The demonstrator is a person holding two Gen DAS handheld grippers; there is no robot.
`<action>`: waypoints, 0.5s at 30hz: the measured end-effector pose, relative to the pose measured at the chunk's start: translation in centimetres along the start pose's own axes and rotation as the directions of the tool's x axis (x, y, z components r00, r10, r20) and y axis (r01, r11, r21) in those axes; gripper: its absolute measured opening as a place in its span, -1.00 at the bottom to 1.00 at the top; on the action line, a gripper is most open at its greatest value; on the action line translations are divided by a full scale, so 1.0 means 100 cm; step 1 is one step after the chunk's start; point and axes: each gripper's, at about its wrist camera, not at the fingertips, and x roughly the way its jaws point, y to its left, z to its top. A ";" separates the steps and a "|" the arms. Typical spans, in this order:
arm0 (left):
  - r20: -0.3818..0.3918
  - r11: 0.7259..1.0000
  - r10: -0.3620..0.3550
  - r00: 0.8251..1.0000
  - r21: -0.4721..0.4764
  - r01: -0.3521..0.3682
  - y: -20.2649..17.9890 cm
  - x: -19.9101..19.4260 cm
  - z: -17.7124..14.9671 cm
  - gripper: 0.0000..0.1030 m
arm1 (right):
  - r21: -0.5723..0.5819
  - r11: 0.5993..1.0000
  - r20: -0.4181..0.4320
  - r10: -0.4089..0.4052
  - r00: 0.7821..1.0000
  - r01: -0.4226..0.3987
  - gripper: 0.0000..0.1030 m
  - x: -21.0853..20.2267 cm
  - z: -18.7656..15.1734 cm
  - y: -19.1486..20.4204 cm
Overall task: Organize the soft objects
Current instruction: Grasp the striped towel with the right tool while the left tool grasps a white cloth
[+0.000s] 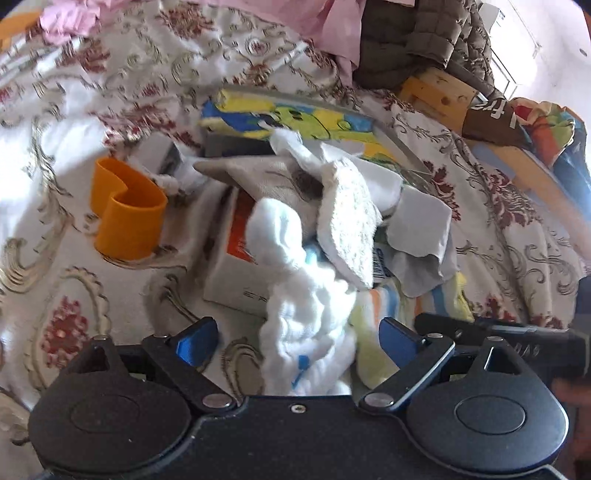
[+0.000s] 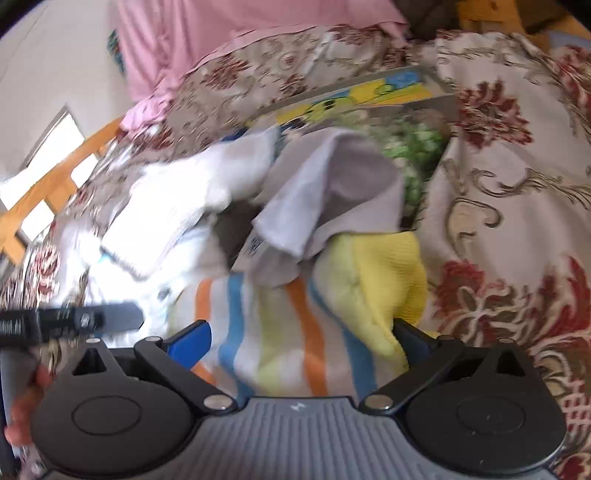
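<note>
A heap of soft cloths lies on a floral bedspread. In the left wrist view a white gauze cloth with blue marks [image 1: 306,325] runs down between the wide-apart fingers of my left gripper [image 1: 299,339], which is open. Behind it are a white terry pad [image 1: 347,225], a beige cloth [image 1: 266,177] and a grey cloth [image 1: 421,229]. In the right wrist view a striped towel [image 2: 273,332] and a yellow cloth [image 2: 384,280] lie between the spread fingers of my right gripper [image 2: 303,336], open. The grey cloth [image 2: 332,192] lies beyond.
An orange heart-shaped cup [image 1: 127,210] stands left of the heap. A white box [image 1: 232,266] lies under the cloths. A cartoon picture book [image 1: 295,118] lies behind. Pink fabric [image 1: 332,22], a brown jacket [image 1: 417,40] and a wooden frame [image 1: 439,92] are at the back.
</note>
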 end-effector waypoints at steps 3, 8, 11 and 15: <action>-0.011 0.999 -0.023 1.000 -0.022 0.023 0.003 0.004 0.000 0.80 | -0.062 0.998 -0.013 0.023 1.000 -0.024 1.00 0.002 -0.005 0.015; -0.024 0.999 -0.021 0.999 -0.032 0.020 0.005 0.007 0.000 0.52 | -0.200 0.979 -0.057 0.039 0.998 -0.049 1.00 0.007 -0.020 0.046; -0.028 1.000 -0.015 0.999 -0.009 0.014 0.001 0.006 0.001 0.26 | -0.295 0.955 -0.035 -0.026 0.999 0.015 1.00 0.008 -0.030 0.063; -0.066 1.000 -0.012 0.998 -0.001 0.012 -0.001 0.009 0.001 -0.25 | -0.221 0.975 -0.007 -0.028 1.000 0.026 0.96 0.000 -0.029 0.058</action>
